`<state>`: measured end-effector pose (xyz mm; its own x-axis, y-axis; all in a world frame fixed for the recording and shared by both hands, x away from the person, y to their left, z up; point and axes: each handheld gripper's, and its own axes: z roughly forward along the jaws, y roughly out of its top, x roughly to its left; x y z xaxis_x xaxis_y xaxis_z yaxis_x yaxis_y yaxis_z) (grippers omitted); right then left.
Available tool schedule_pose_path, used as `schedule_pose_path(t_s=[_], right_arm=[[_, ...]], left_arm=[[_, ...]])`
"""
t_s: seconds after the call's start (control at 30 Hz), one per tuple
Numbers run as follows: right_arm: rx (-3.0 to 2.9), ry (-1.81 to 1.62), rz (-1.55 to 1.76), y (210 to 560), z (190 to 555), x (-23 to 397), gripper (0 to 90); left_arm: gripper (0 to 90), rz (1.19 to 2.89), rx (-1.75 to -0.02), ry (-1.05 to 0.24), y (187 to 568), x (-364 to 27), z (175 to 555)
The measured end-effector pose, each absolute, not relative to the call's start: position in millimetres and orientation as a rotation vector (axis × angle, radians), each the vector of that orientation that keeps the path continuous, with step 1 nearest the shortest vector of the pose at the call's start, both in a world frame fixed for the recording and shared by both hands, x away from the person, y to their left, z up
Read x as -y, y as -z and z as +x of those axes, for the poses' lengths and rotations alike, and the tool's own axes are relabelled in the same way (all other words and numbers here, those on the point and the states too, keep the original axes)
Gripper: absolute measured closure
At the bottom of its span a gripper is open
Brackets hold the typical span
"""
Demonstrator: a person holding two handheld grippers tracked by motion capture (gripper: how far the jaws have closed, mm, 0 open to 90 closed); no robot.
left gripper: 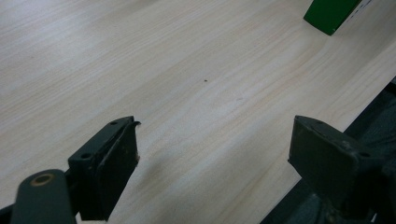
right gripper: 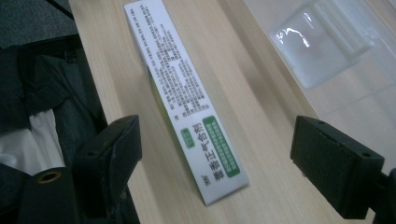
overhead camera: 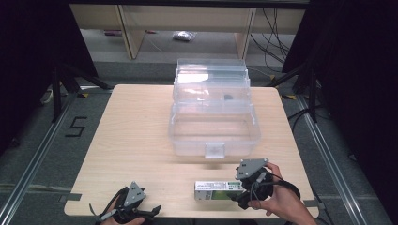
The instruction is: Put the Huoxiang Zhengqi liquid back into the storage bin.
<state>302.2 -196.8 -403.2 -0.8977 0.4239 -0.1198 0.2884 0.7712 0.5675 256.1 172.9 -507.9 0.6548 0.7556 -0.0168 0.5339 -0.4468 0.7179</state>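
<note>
We judge nothing packed yet; clear box (overhead camera: 213, 112) stands open; green-and-white carton (overhead camera: 218, 190) lies between right gripper (right gripper: 217, 163) jaws, spread, ungrasped; left gripper (left gripper: 215, 158) agape, idle.

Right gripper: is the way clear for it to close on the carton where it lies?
Probably yes. The right gripper is open with the carton lying on the table between its jaws, and nothing lies between them. The clear box sits off to one side, apart from the carton.
</note>
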Motion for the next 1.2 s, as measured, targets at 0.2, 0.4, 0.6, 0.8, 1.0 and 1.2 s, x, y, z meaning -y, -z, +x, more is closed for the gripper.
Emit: schedule_pose_path(t_s=[0.2, 0.4, 0.6, 0.8, 1.0, 1.2], right_arm=[[-2.754, -0.768, 0.515, 407.1, 306.6, 183.1, 17.0], [-2.766, -0.727, 0.490, 412.1, 309.6, 172.8, 17.0], [-2.815, -0.679, 0.465, 417.5, 312.6, 164.2, 17.0], [-2.832, -0.639, 0.449, 420.5, 315.0, 158.2, 18.2], [-2.852, -0.614, 0.430, 423.5, 316.4, 154.3, 19.0], [-2.870, -0.583, 0.423, 427.2, 317.5, 150.6, 20.7]], left_arm=[[15.0, 2.157, -0.996, -0.399, 508.0, -172.8, 256.0], [15.0, 2.157, -0.996, -0.399, 508.0, -172.8, 256.0], [15.0, 2.157, -0.998, -0.399, 507.5, -172.7, 255.5], [15.0, 2.159, -0.993, -0.388, 506.9, -172.8, 254.9], [15.0, 2.158, -0.995, -0.397, 508.0, -172.7, 255.8], [15.0, 2.156, -0.998, -0.397, 507.8, -172.6, 255.4]])
